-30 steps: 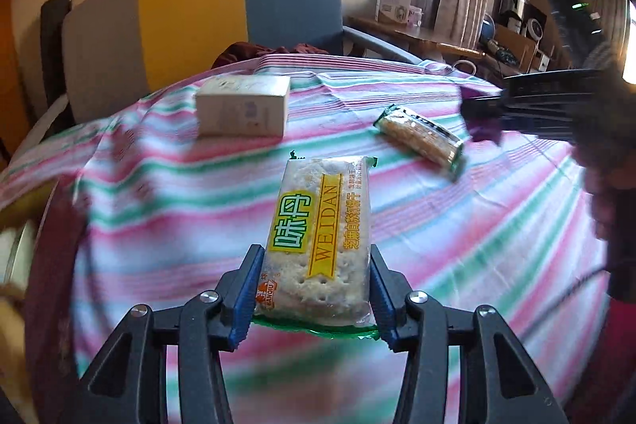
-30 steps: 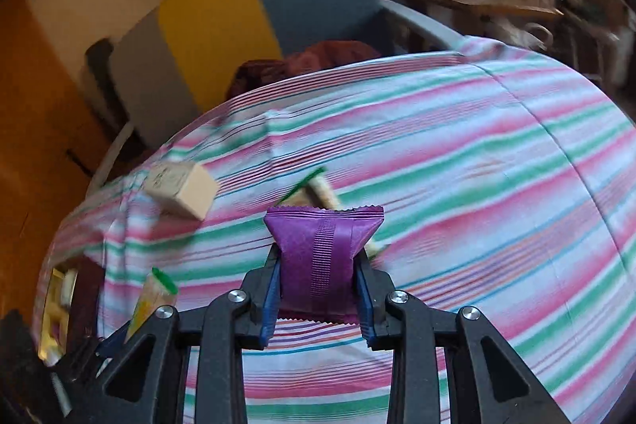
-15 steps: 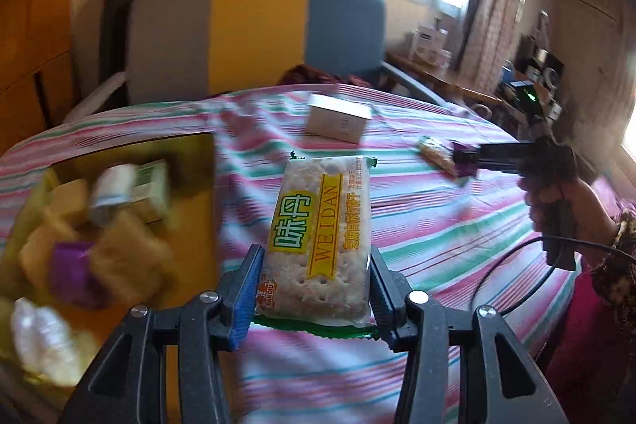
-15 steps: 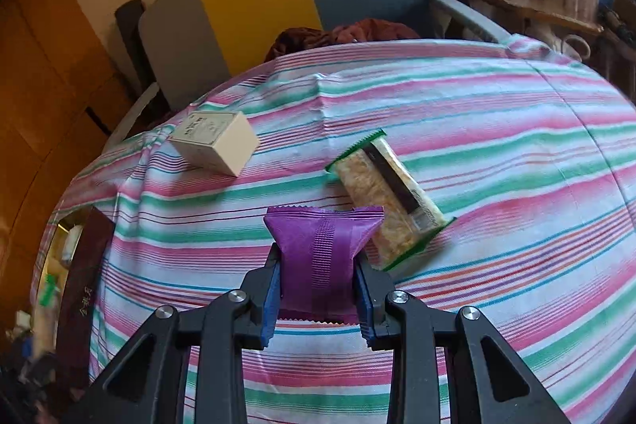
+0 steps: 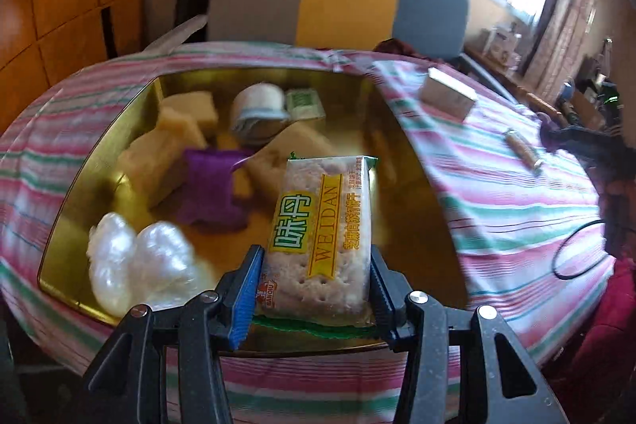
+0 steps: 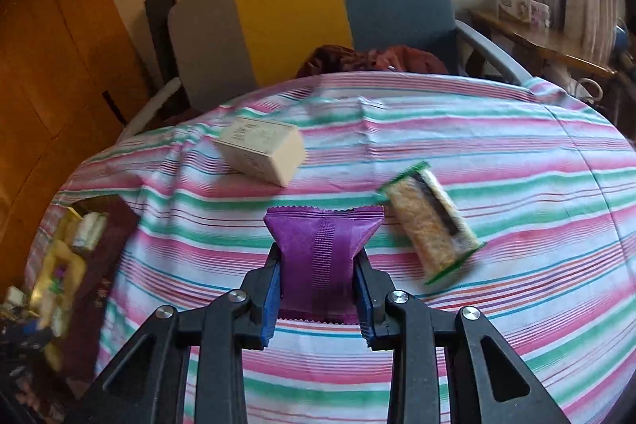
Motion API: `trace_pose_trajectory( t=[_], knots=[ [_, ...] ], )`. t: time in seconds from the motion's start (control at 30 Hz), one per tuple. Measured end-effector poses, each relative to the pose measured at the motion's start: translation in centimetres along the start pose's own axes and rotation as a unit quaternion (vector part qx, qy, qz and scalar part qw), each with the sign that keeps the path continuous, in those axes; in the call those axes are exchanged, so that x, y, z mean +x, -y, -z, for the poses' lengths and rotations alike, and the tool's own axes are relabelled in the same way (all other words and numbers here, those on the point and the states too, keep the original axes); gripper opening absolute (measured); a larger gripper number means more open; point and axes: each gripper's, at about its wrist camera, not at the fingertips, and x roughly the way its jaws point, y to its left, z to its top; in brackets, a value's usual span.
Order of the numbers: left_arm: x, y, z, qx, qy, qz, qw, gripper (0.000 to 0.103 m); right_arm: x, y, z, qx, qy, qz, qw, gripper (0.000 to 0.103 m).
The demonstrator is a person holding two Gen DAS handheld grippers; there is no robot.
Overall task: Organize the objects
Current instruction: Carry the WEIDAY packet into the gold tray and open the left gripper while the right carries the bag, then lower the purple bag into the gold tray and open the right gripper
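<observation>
My left gripper (image 5: pixel 314 289) is shut on a cracker packet (image 5: pixel 324 237) with a yellow and green label, held over the near right part of a gold tin (image 5: pixel 59 225). The tin holds several snacks: a purple packet (image 5: pixel 210 193), pale yellow packets (image 5: pixel 159 161), white wrapped lumps (image 5: pixel 135 257) and a white roll (image 5: pixel 258 106). My right gripper (image 6: pixel 318 293) is shut on a purple snack packet (image 6: pixel 322 257) above the striped cloth. On the cloth lie a cream box (image 6: pixel 262 150) and a green-edged cracker bar (image 6: pixel 433 225).
The striped tablecloth (image 6: pixel 497 153) covers a round table. A grey, yellow and blue chair (image 6: pixel 302 6) stands behind it with dark red cloth (image 6: pixel 369 56) on the seat. In the left wrist view the cream box (image 5: pixel 447 94) and the bar (image 5: pixel 522 150) lie right of the tin.
My left gripper has swung left with the cracker packet, from above bare cloth to over the gold tin. My right gripper has shifted with its purple packet, bringing the box and the bar into clearer view.
</observation>
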Motion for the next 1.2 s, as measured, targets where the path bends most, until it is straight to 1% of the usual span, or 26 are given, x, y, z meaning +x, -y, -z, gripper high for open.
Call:
trace_pose_trajectory(
  t=[0.07,0.17,0.23,0.3,0.43,0.47,0.6,0.73,0.83,0.87,0.97,1.03,1.2],
  knots=[
    [0.6,-0.6,0.2,-0.005,-0.005,0.005,1.0,0.05,-0.6,-2.0,0.0,-0.005,0.005,-0.021,1.0,0.033],
    [0.9,-1.2,0.4,-0.005,-0.01,-0.001,0.9999,0.05,-1.5,-6.1,0.3,-0.029,0.013,-0.051,0.998,0.033],
    [0.8,-1.7,0.5,-0.007,-0.007,-0.001,0.9999,0.05,-2.0,-8.4,0.6,-0.042,0.016,-0.066,0.997,0.033],
    [0.5,-2.0,0.6,-0.006,-0.005,-0.001,1.0,0.05,-2.4,-11.0,1.0,-0.052,0.018,-0.09,0.994,0.033],
    [-0.2,-2.8,0.9,-0.007,0.0,0.006,1.0,0.05,-2.6,-15.6,2.0,-0.067,0.008,-0.135,0.988,0.033],
    [-0.4,-2.9,1.0,-0.004,0.003,0.004,1.0,0.05,-2.4,-17.0,2.5,-0.072,0.001,-0.15,0.986,0.033],
    [-1.1,-3.1,1.3,0.004,0.013,-0.008,0.9999,0.051,-1.5,-20.7,4.0,-0.086,-0.023,-0.179,0.98,0.033],
    [-1.9,-3.8,1.5,-0.014,0.033,-0.003,0.9994,0.051,-0.5,-23.6,5.8,-0.104,-0.047,-0.192,0.975,0.033],
    [-2.9,-4.9,1.4,-0.043,0.06,0.016,0.9972,0.051,0.2,-25.2,7.2,-0.114,-0.068,-0.202,0.97,0.033],
    [-3.4,-5.4,1.3,-0.056,0.073,0.024,0.9954,0.051,0.4,-25.8,7.6,-0.12,-0.075,-0.2,0.97,0.033],
    [-4.4,-6.1,1.2,-0.075,0.097,0.029,0.992,0.052,1.2,-27.2,8.9,-0.142,-0.088,-0.187,0.968,0.033],
    [-4.6,-6.6,1.2,-0.083,0.103,0.024,0.9909,0.052,1.5,-27.7,9.3,-0.149,-0.092,-0.181,0.968,0.033],
    [-4.5,-7.3,1.5,-0.1,0.101,0.008,0.9897,0.052,2.4,-28.9,10.0,-0.16,-0.106,-0.171,0.966,0.033]
  ],
)
